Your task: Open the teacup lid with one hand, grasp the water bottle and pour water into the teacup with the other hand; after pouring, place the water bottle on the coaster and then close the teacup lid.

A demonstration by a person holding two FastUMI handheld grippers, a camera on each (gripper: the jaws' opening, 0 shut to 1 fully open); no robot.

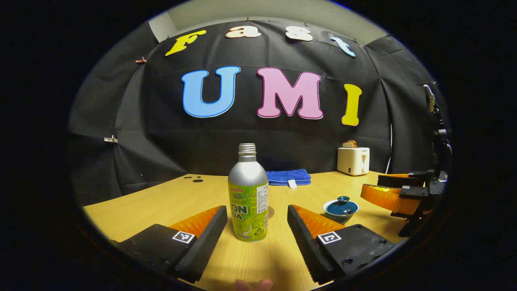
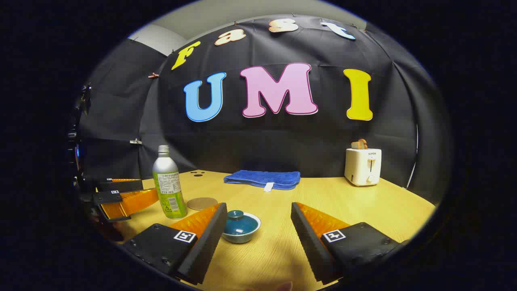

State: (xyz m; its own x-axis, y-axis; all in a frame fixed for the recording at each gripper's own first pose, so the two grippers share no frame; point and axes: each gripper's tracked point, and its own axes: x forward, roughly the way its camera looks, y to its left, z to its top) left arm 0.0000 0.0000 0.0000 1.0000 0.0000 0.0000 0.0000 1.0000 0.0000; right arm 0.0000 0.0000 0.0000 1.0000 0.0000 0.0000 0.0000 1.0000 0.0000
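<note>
Both grippers stand open and hold nothing. The left gripper [image 1: 257, 226] has its jaws spread to either side of the bottle [image 1: 248, 194], which stands upright on the table [image 1: 161, 202] between and just ahead of the fingers, not touched by either. The right gripper [image 2: 257, 230] is likewise spread, with the teacup [image 2: 241, 226] low between its fingers, nearer its left finger and apparently clear of it. Judgement: the step in hand is the approach, lid first. The right gripper should descend squarely over the lid [image 2: 239, 221], centre on the small knob and close on that alone, then lift straight up so the cup is not dragged. The left gripper should advance until the bottle's body sits mid-pad and close on the labelled part, below the shoulder, where the wall is straight. The bottle is silver metal above with a green label below; its threaded neck appears uncapped, so it should be kept vertical until over the cup. The cup is a shallow pale bowl under a dark teal domed lid, still seated. The coaster [image 2: 202, 203], a round brown disc, lies flat just beside the bottle, on its far side.
</note>
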